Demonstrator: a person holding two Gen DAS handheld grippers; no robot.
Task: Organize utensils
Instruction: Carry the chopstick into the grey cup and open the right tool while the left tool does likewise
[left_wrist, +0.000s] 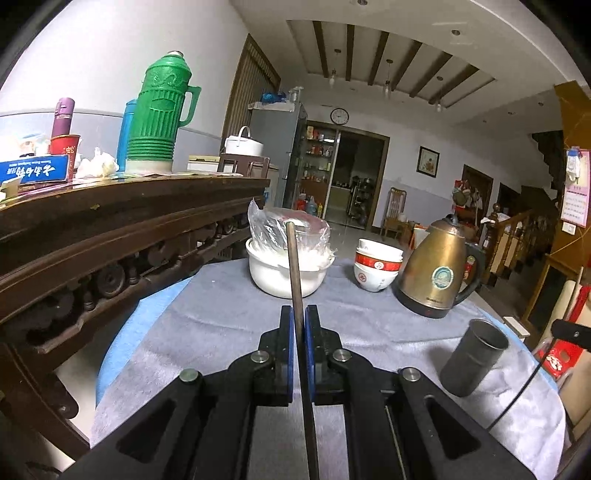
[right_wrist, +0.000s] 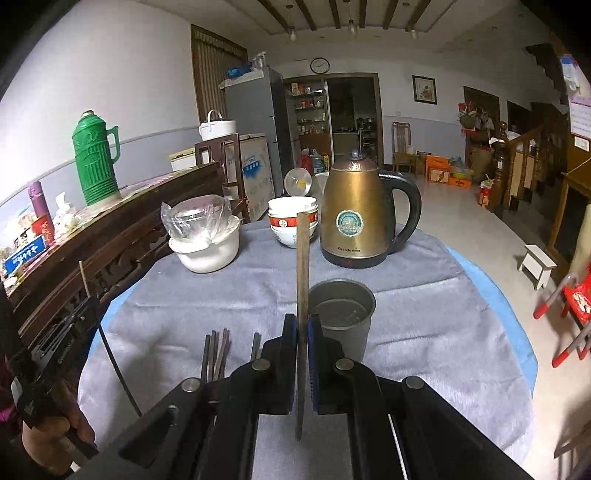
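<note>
My left gripper (left_wrist: 299, 312) is shut on a dark chopstick (left_wrist: 294, 258) that sticks up and forward between its blue pads. The grey metal cup (left_wrist: 474, 357) stands on the cloth to its right. In the right wrist view my right gripper (right_wrist: 303, 319) is shut on another chopstick (right_wrist: 303, 258), which rises just left of the same grey metal cup (right_wrist: 341, 314); nothing shows inside the cup. Several more chopsticks (right_wrist: 218, 350) lie on the grey cloth left of the right gripper. A hand (right_wrist: 51, 428) holds the left gripper at the far left, its chopstick tip (right_wrist: 83, 275) pointing up.
A round table with a grey cloth (right_wrist: 424, 314) carries a brass kettle (right_wrist: 356, 210), stacked red-and-white bowls (right_wrist: 293, 219) and a white pot with a plastic-wrapped bowl (right_wrist: 205, 240). A carved wooden sideboard (left_wrist: 110, 236) with a green thermos (left_wrist: 159, 110) stands along the left.
</note>
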